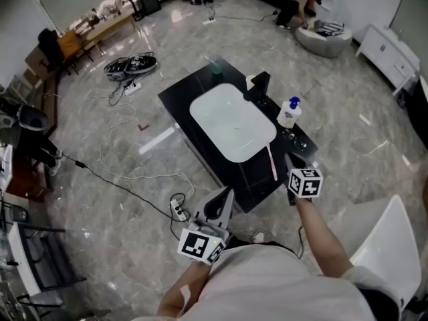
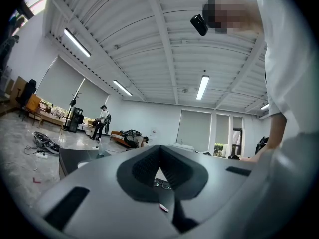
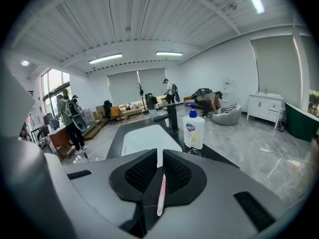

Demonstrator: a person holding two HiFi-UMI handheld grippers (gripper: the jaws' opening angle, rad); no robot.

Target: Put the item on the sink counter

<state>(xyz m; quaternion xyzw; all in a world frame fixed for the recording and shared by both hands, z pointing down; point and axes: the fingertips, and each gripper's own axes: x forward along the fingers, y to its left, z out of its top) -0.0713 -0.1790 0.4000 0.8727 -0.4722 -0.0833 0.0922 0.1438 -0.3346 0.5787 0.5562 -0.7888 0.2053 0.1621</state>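
Observation:
A pink toothbrush (image 1: pixel 272 162) lies flat on the black sink counter (image 1: pixel 194 92), along the right rim of the white basin (image 1: pixel 231 122). My right gripper (image 1: pixel 289 158) hovers just right of it, jaws a narrow slit apart. In the right gripper view the toothbrush (image 3: pixel 160 195) shows through that slit, below the right gripper (image 3: pixel 160 153), and nothing is gripped. My left gripper (image 1: pixel 226 191) hangs off the counter's near corner. Its jaws meet at the tips and are empty in the left gripper view (image 2: pixel 159 148), where a pink tip (image 2: pixel 163 207) shows through the gap.
A black faucet (image 1: pixel 259 85) and a white soap bottle (image 1: pixel 289 113) with a blue pump stand on the counter's right side. A power strip with cables (image 1: pixel 177 209) lies on the floor by the near corner. A white chair (image 1: pixel 388 246) is at my right.

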